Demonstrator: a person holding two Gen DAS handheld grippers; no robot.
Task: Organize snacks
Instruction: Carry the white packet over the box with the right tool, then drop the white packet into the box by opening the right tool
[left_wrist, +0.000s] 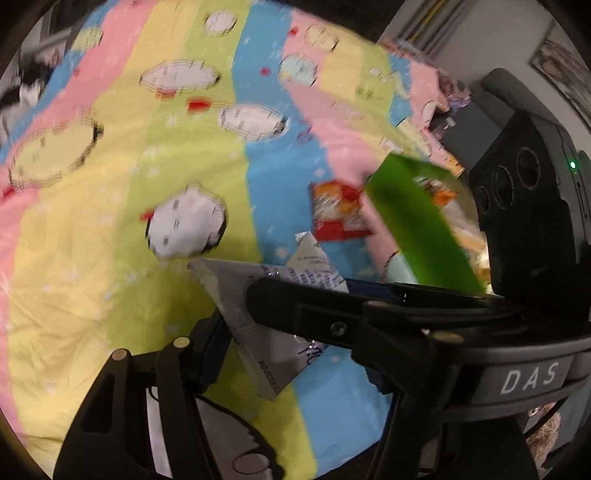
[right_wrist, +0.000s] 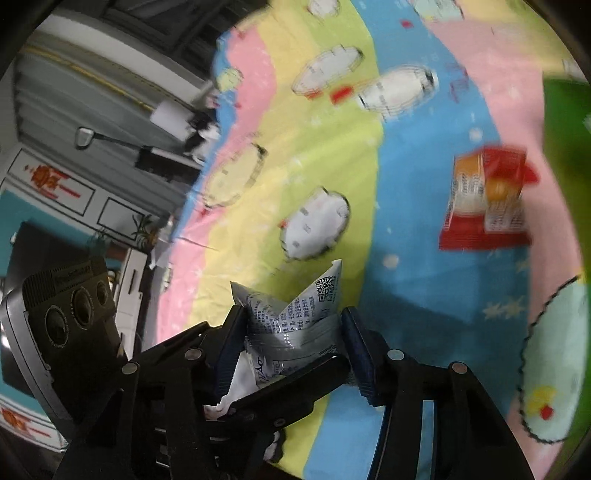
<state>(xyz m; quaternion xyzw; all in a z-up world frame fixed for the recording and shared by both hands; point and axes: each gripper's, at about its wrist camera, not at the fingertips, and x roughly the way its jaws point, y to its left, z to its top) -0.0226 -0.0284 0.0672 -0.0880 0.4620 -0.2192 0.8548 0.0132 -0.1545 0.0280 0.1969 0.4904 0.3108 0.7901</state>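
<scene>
A crumpled silver snack packet (right_wrist: 295, 314) with printed text and a QR code sits between the blue pads of my right gripper (right_wrist: 293, 326), which is shut on it. In the left wrist view the same silver packet (left_wrist: 258, 332) lies between the fingers of my left gripper (left_wrist: 295, 354). One blue pad is at its edge and bedspread shows before the other, so that gripper is open. A finger (left_wrist: 295, 310) of the right gripper crosses over it. A red snack packet (left_wrist: 340, 210) (right_wrist: 487, 199) lies farther off. Beside it is a large green bag (left_wrist: 417, 229) (right_wrist: 561, 184).
Everything rests on a pastel striped bedspread (left_wrist: 166, 184) (right_wrist: 332, 166) with cartoon prints. The bed's edge runs along the left of the right wrist view, with a grey cabinet (right_wrist: 55, 192) beyond. Dark furniture (left_wrist: 498, 96) and a plush toy (left_wrist: 543, 432) stand at the right.
</scene>
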